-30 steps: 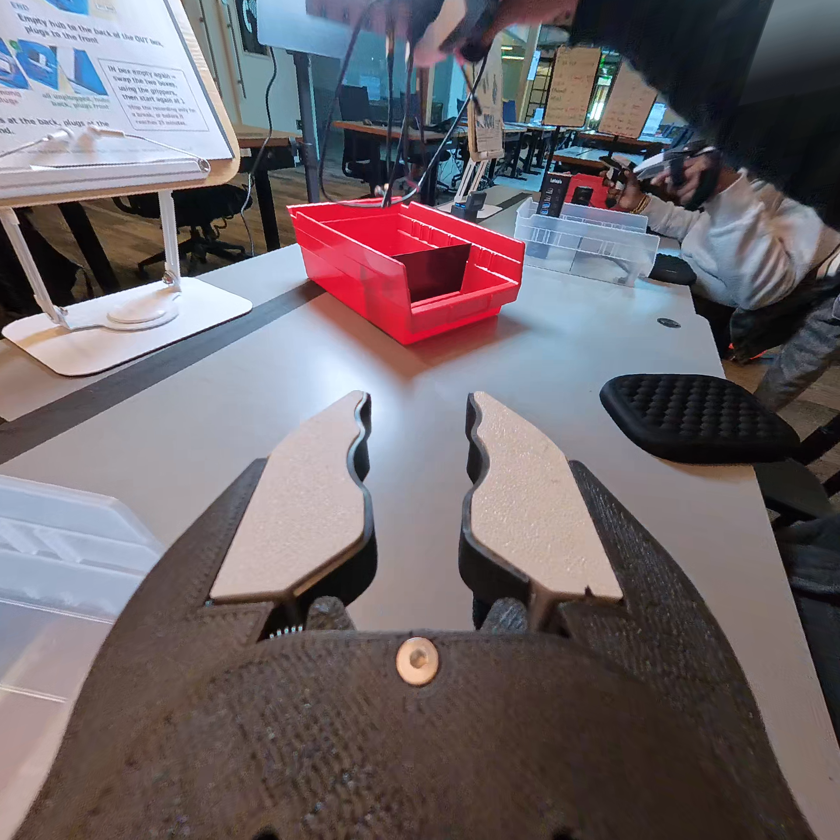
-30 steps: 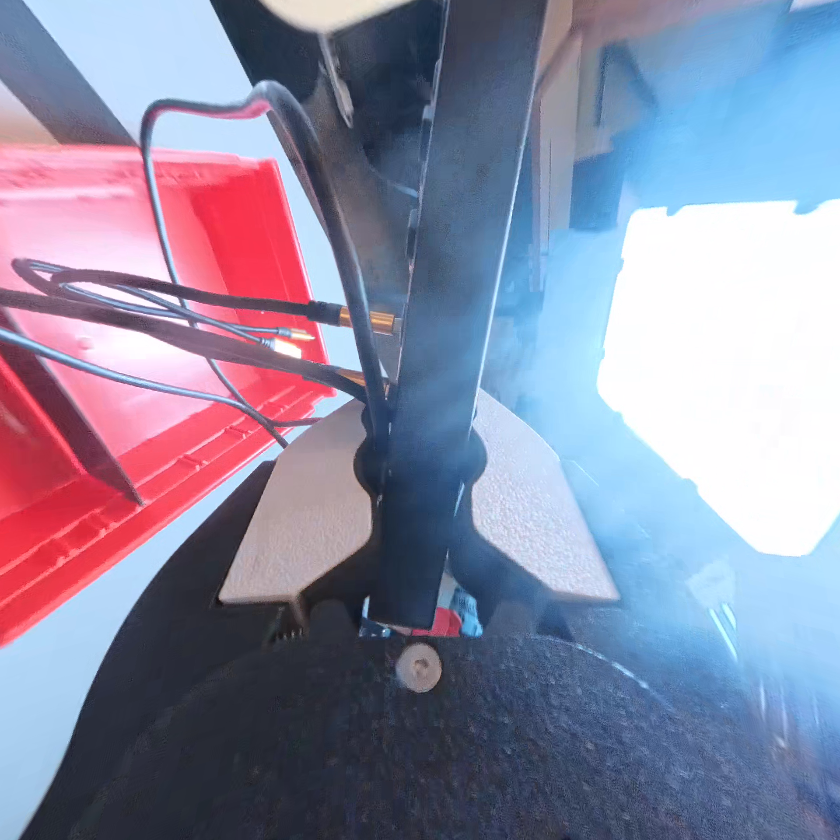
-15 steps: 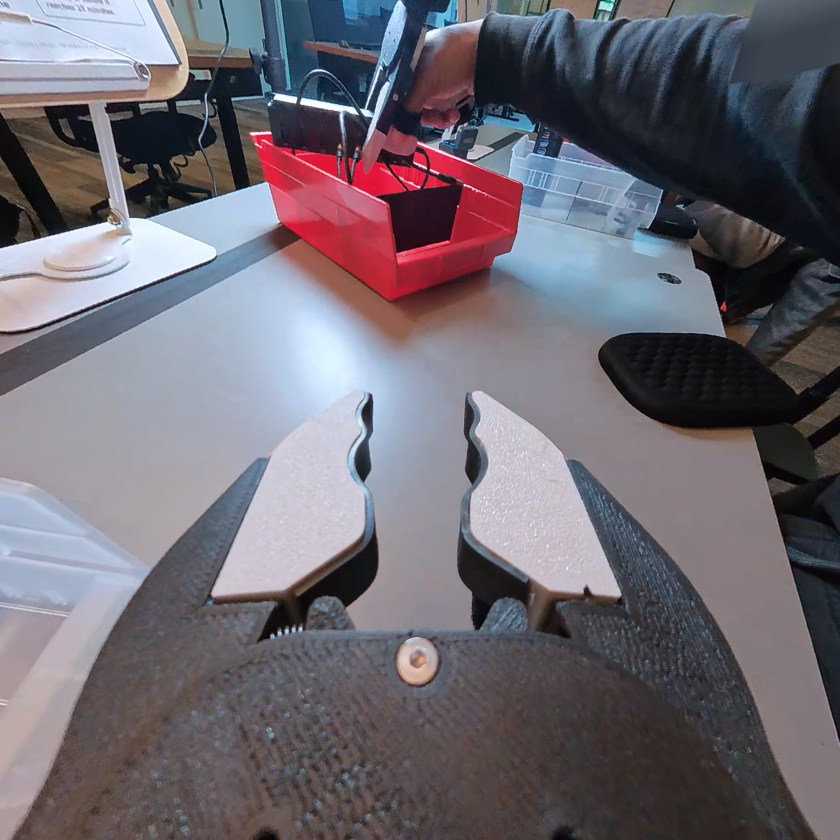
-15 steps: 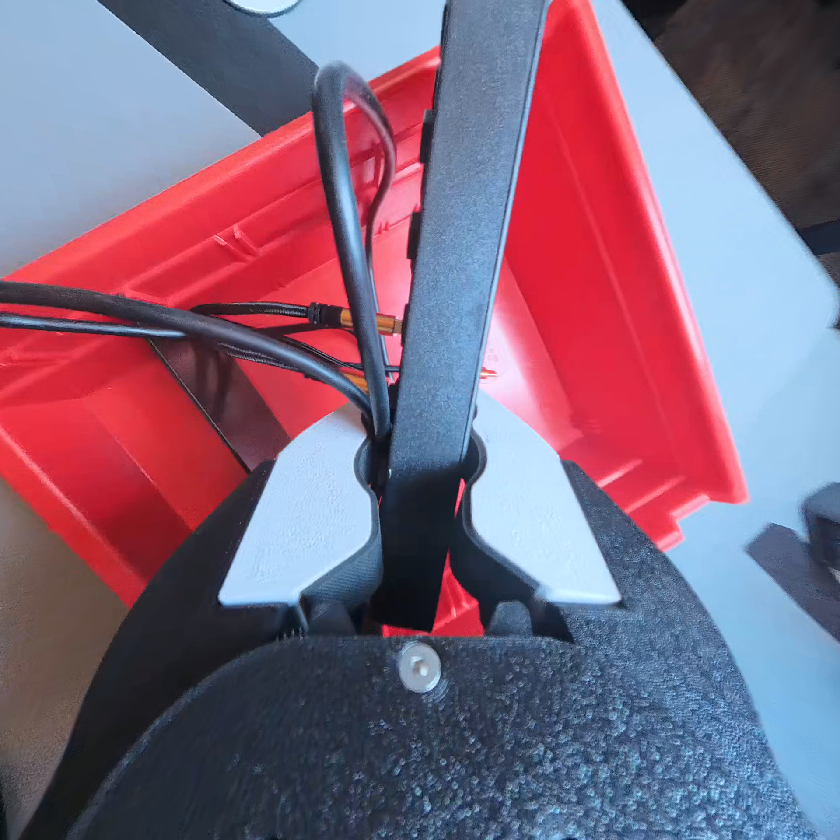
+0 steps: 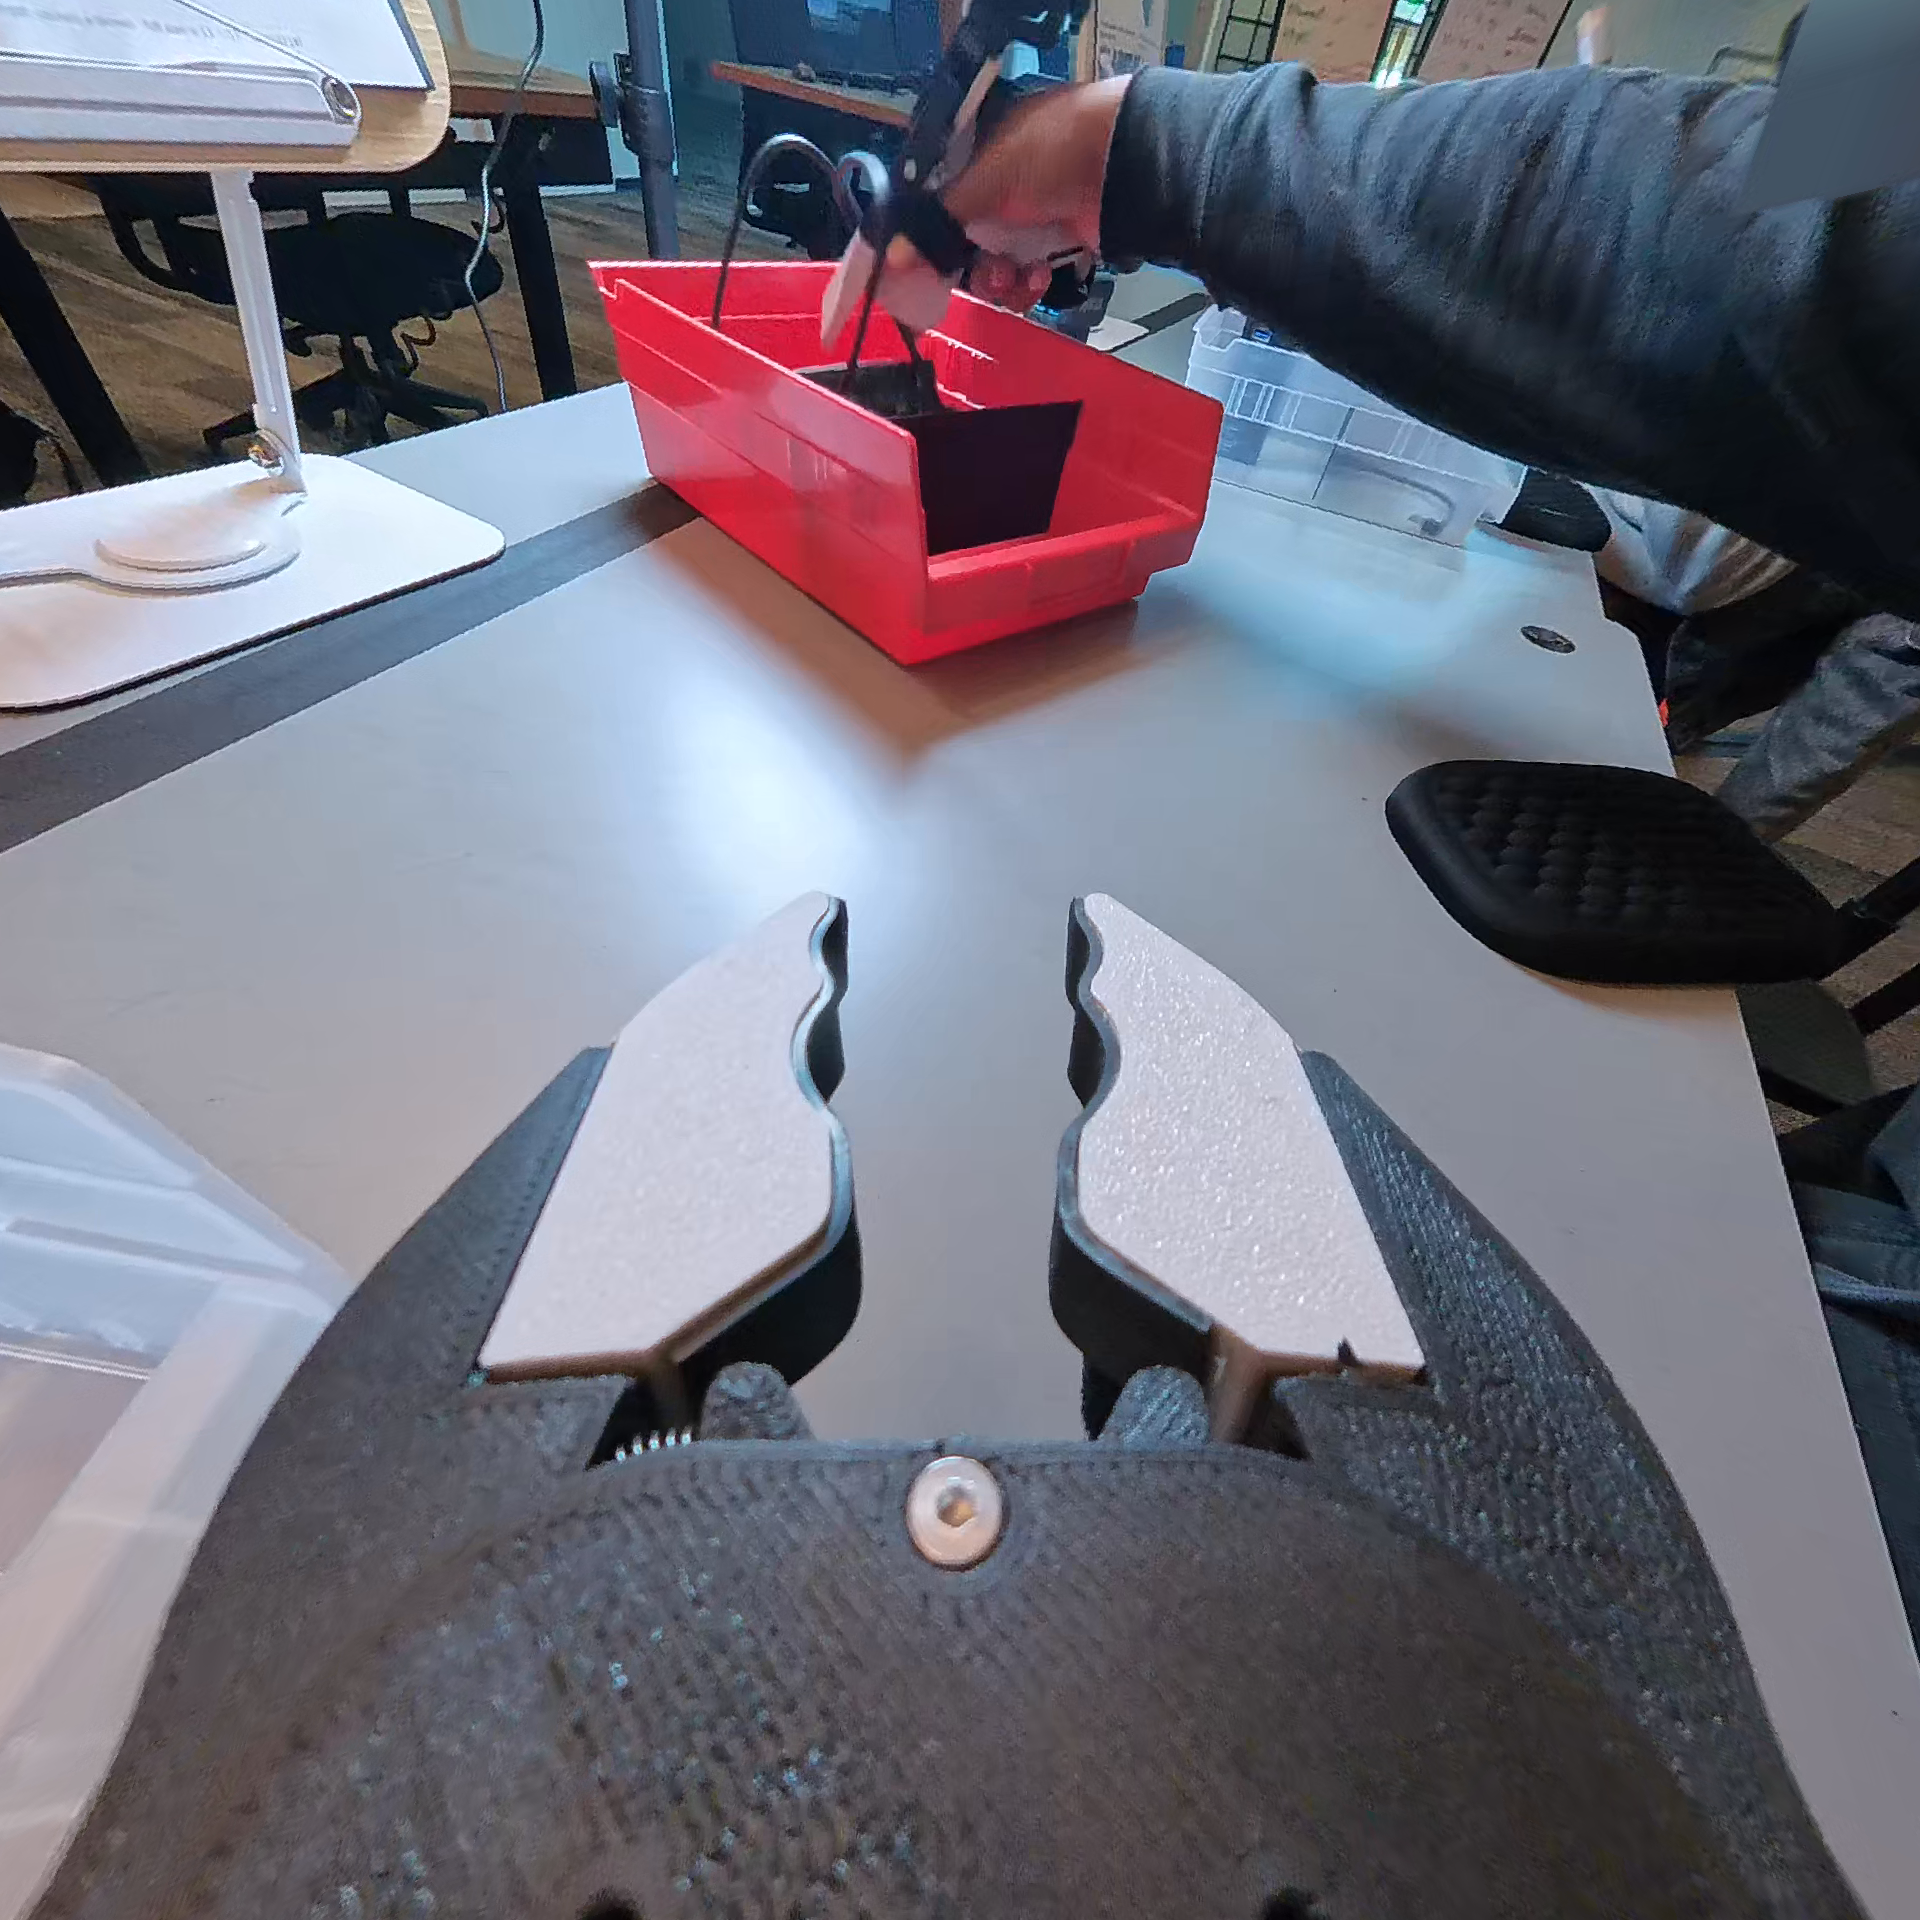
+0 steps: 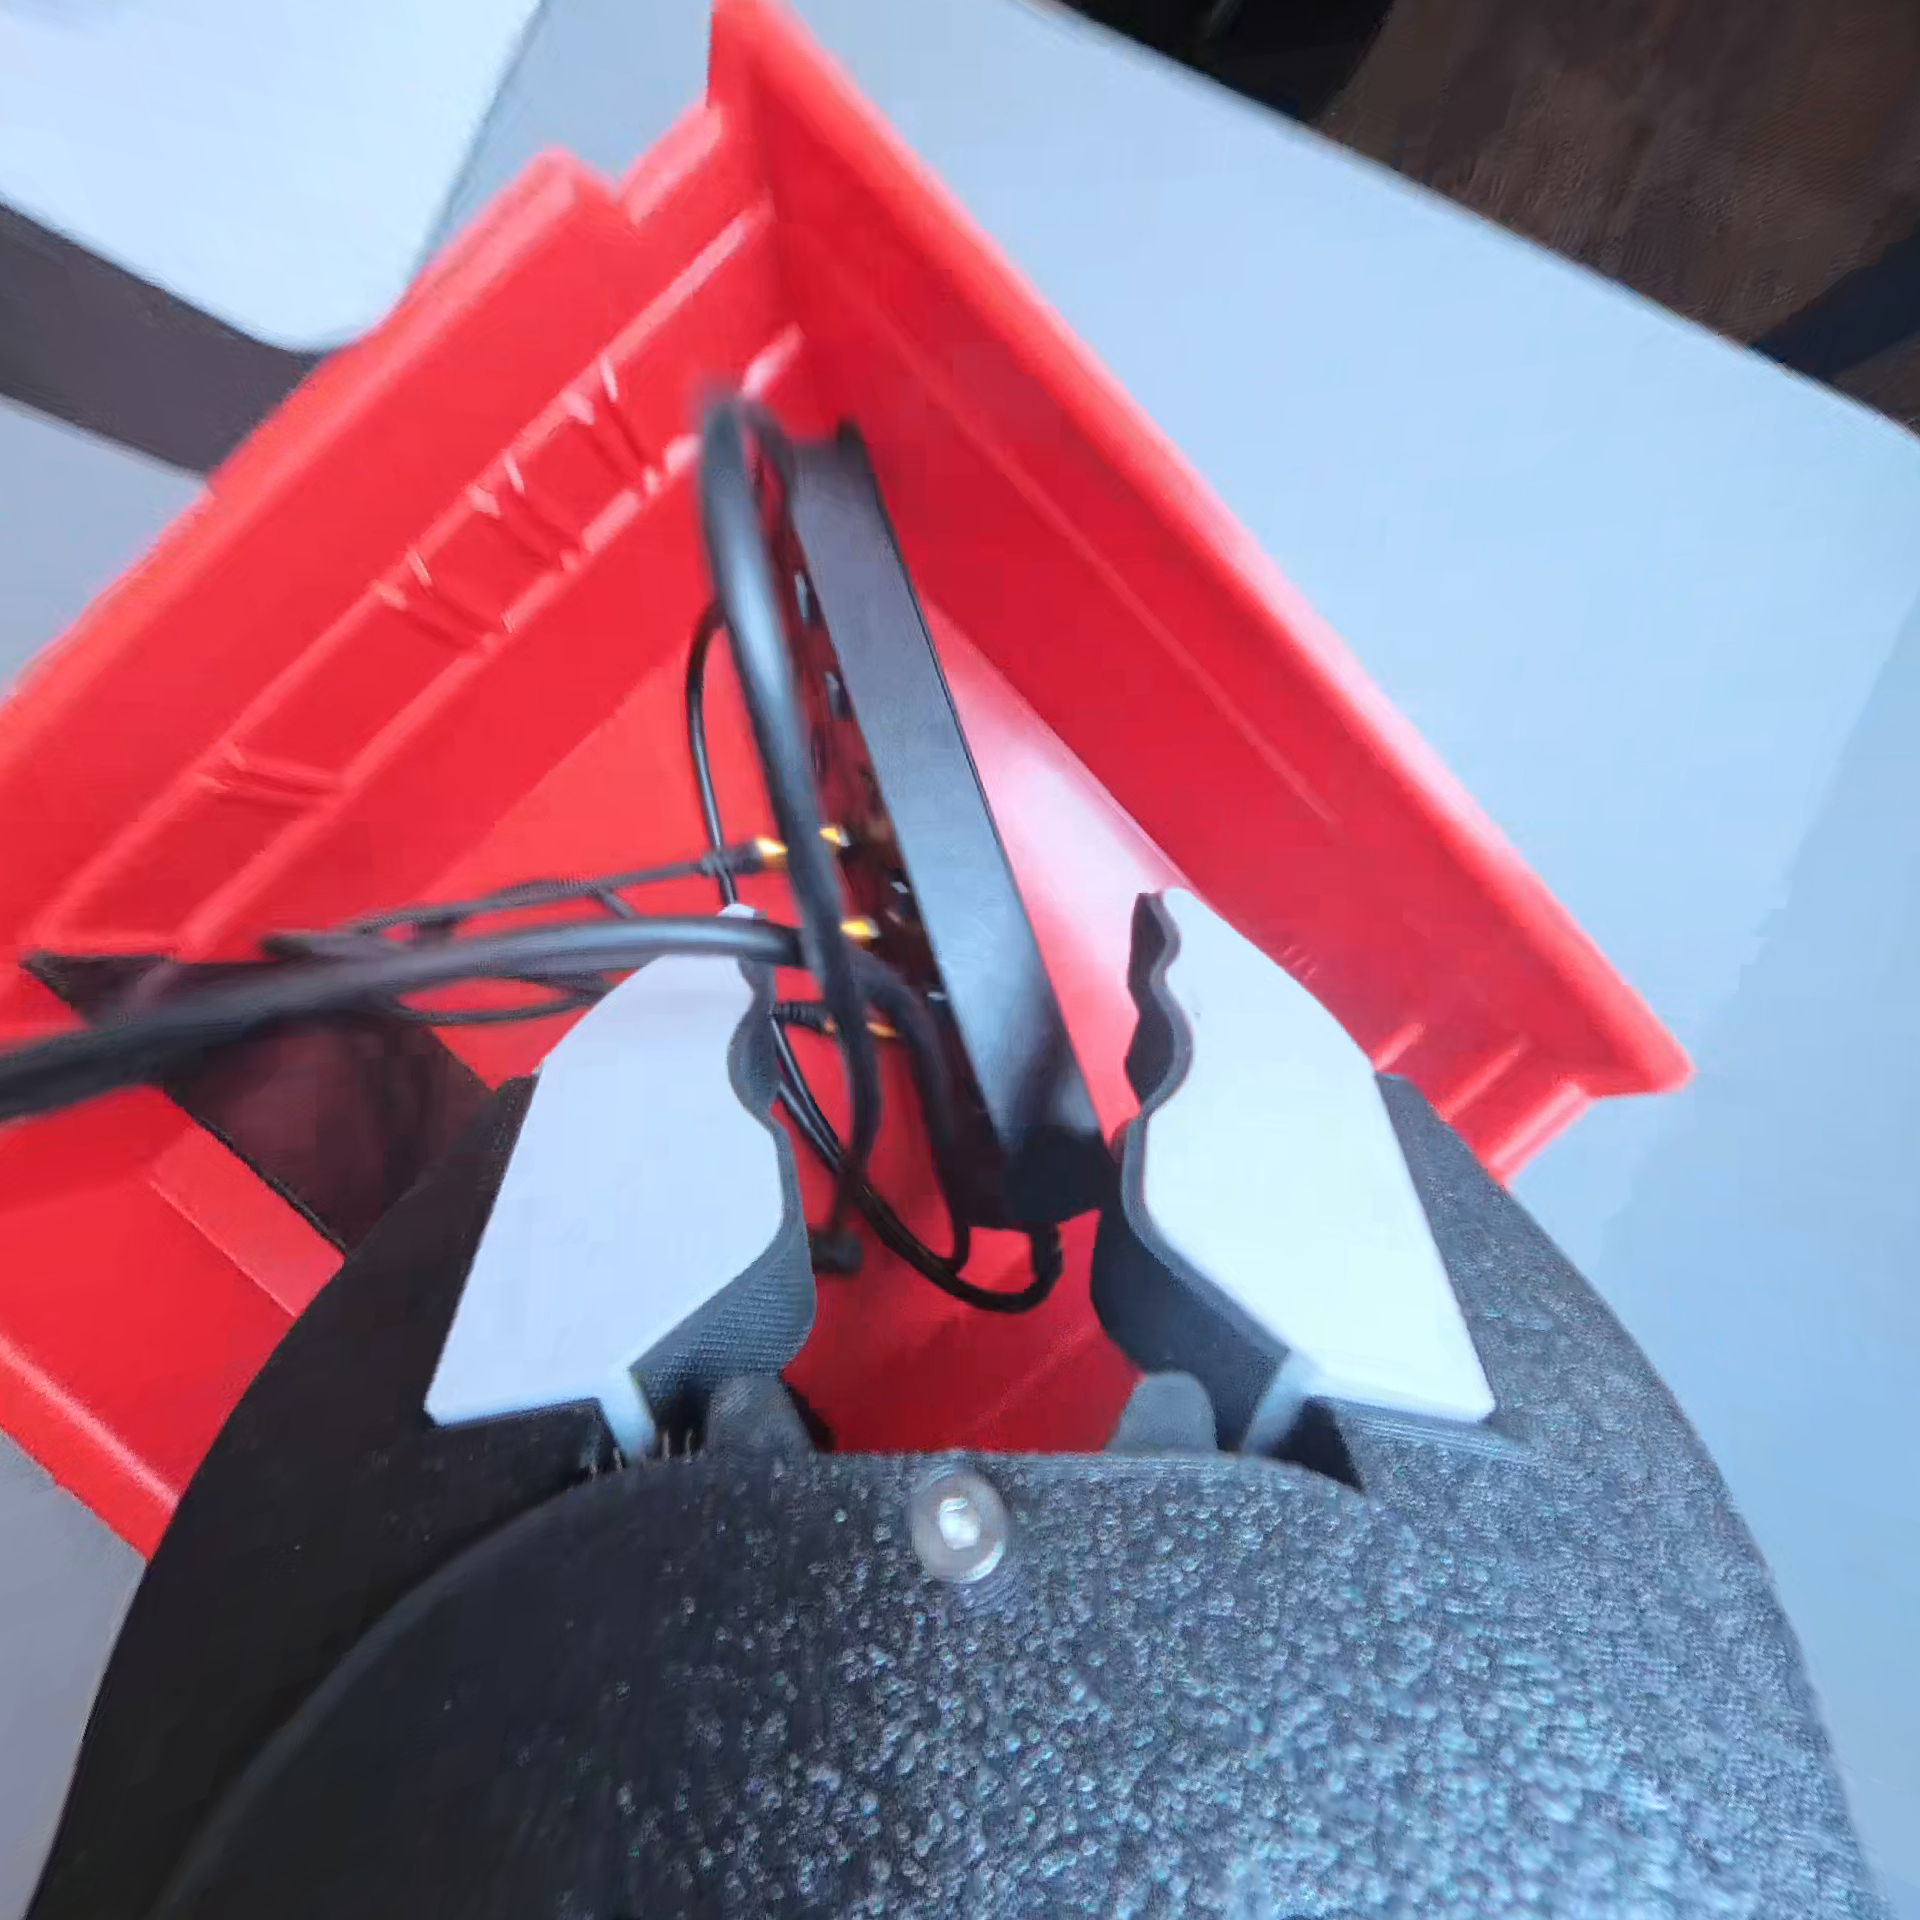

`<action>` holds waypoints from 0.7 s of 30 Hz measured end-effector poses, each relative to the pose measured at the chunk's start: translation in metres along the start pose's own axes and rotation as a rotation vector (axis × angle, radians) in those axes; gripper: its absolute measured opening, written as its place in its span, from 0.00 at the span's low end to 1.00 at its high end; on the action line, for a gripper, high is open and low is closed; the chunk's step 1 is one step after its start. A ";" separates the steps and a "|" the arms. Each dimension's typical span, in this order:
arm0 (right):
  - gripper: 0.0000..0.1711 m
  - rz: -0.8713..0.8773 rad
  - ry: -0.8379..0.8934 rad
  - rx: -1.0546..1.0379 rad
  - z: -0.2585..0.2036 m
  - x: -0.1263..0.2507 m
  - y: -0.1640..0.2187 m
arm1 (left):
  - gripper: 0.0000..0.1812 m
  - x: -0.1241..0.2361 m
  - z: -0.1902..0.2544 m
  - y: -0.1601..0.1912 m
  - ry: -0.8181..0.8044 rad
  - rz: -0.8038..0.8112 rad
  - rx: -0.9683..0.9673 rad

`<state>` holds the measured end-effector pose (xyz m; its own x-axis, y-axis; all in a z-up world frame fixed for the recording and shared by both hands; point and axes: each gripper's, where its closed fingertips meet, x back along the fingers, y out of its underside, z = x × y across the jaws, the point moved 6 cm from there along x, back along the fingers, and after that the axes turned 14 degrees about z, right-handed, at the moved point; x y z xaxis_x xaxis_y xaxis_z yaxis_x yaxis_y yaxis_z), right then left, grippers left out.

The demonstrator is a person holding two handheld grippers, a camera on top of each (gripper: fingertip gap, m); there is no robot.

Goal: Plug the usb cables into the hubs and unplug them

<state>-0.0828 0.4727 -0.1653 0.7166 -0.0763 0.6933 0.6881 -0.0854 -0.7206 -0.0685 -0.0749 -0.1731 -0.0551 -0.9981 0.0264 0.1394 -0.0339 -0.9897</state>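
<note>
Both jaws of my right gripper (image 6: 951, 997) stand wide apart over the red bin (image 6: 1195, 665), released, and they grasp nothing. Between them I see the black hub (image 6: 914, 790), a long flat bar that leans tilted inside the bin, with its lower end near the inner side of the right finger (image 6: 1288, 1164); whether it touches that finger I cannot tell, because the picture is blurred. Several black cables (image 6: 416, 956) hang from the hub's side, with small gold plugs (image 6: 769, 857) at the ports, and they run out to the left, over the tip of the left finger. One thicker cable loops along the hub.

On my left gripper (image 5: 956, 997) the jaws are also parted, with a clear gap, and hold nothing; it hovers over the bare grey table (image 5: 520, 883), well apart from the bin (image 5: 831, 478). From this side I see the hand (image 5: 1029, 177) holding the right gripper above the bin, cables dropping into it. A black pad (image 5: 1600, 873) lies at the table's right edge, a white stand (image 5: 208, 540) at the left.
</note>
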 end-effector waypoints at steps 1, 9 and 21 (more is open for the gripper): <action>0.40 0.054 -0.008 -0.045 0.003 0.007 -0.005 | 0.22 0.000 0.000 0.000 0.002 -0.001 0.001; 0.40 0.457 0.019 -0.013 -0.033 0.082 -0.024 | 0.23 0.002 -0.004 -0.004 -0.041 0.013 0.005; 0.38 0.827 -0.244 -0.167 -0.246 0.146 0.108 | 0.26 0.040 -0.055 -0.036 -0.325 0.086 -0.022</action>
<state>0.0680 0.2081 -0.1395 0.9958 0.0349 -0.0851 -0.0742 -0.2427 -0.9672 -0.1303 -0.1113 -0.1441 0.2744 -0.9615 -0.0169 0.1081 0.0483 -0.9930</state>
